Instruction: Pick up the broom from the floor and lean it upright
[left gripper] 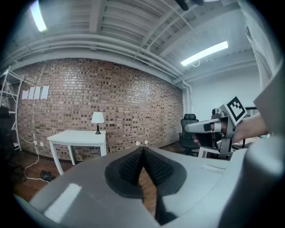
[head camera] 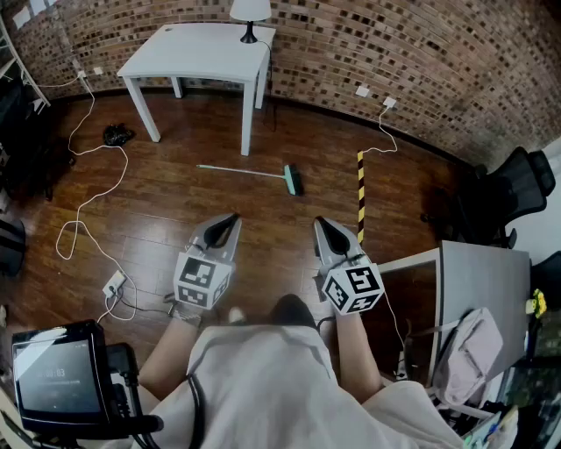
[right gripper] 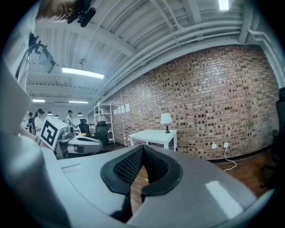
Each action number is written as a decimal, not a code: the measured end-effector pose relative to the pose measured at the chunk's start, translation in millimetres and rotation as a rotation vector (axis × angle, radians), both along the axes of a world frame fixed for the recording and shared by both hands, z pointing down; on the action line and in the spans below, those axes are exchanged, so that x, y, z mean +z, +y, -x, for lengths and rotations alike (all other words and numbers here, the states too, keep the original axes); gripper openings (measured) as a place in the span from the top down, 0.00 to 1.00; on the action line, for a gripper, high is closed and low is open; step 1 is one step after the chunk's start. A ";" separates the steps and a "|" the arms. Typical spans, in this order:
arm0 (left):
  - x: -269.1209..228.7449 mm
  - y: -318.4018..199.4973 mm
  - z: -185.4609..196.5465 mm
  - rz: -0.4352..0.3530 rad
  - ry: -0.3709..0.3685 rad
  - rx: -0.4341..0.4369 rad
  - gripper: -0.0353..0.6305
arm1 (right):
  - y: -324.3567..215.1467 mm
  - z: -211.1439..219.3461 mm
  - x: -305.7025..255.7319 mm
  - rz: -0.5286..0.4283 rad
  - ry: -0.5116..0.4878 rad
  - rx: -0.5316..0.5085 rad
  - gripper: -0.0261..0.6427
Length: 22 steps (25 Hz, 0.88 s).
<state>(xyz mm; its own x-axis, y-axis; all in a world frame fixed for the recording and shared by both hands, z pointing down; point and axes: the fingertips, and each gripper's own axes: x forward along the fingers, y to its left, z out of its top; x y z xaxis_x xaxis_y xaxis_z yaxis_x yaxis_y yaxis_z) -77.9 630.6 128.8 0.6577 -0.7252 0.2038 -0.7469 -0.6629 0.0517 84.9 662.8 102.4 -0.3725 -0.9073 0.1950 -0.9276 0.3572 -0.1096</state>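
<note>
Left gripper [head camera: 231, 219] and right gripper [head camera: 322, 223] are both clenched on nothing. Approach step, I judge: the broom [head camera: 250, 172] lies flat at twelve o'clock, untouched. The next move calls for stepping in and parting the jaws over its handle. Bare floor lies between; a striped strip [head camera: 360, 195] is at one o'clock, a white table [head camera: 197, 54] at eleven.

I see a white table [head camera: 202, 54] carrying a lamp [head camera: 250, 16] by the brick wall [head camera: 412, 53], with a yellow-black striped strip [head camera: 360, 197] on the floor.
</note>
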 end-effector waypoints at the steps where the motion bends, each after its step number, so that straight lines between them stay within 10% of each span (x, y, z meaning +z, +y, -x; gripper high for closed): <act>1: -0.8 -6.1 1.1 -0.007 0.000 0.002 0.95 | -6.7 -0.5 -1.3 -0.008 0.004 0.004 0.94; 12: 18.3 -88.1 -0.6 0.005 -0.012 -0.007 0.95 | -97.0 -18.4 22.7 0.001 0.037 0.004 0.94; 22: 12.9 -257.0 -85.2 -0.028 -0.025 -0.018 0.95 | -278.5 -90.3 28.4 -0.011 0.039 -0.085 0.94</act>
<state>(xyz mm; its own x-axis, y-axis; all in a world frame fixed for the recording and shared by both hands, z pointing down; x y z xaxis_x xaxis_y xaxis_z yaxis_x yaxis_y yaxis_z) 7.3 373.6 141.8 0.6394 -0.7424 0.2001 -0.7595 -0.6503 0.0144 175.2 384.4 130.9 -0.4404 -0.8750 0.2011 -0.8974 0.4358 -0.0693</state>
